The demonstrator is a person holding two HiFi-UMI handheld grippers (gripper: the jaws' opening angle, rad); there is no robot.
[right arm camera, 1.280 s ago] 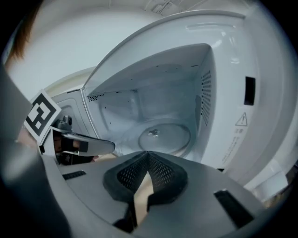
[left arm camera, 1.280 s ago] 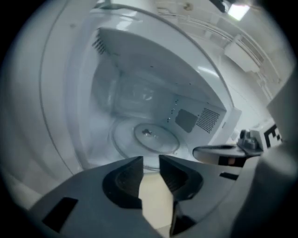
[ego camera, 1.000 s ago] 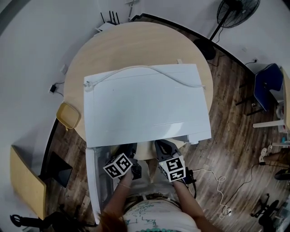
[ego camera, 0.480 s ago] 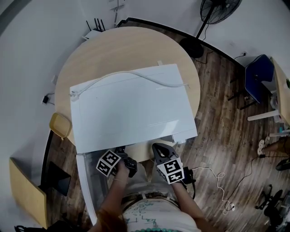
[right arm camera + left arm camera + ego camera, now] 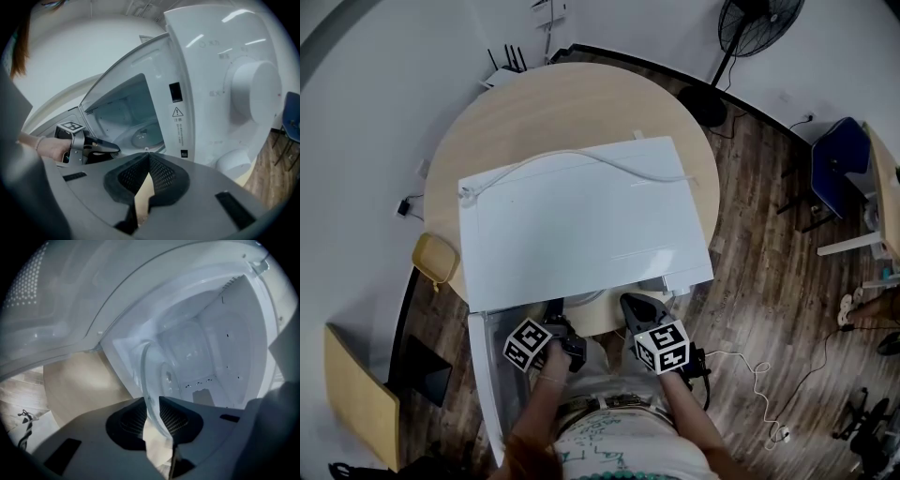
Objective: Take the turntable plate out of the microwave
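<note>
Now that the L claw (image 5: 151, 400) has just been closing, its pads sit narrow on the rim of the glass plate (image 5: 149, 376), which runs edge-on between them. Plate is still inside the microwave (image 5: 581, 225) cavity, front edge at the mouth; door (image 5: 486, 375) is swung open at left. Judgement: grasp is made, so the extraction phase can start, i.e. raise the rim, then draw the plate out level. R claw (image 5: 148, 159) is fully closed, empty, parked just outside the opening by the control panel. Vs. earlier head frames: L marker cube has rolled to a new tilt; R claw approx. same place. Microwave stands on a round surface (image 5: 534, 103).
</note>
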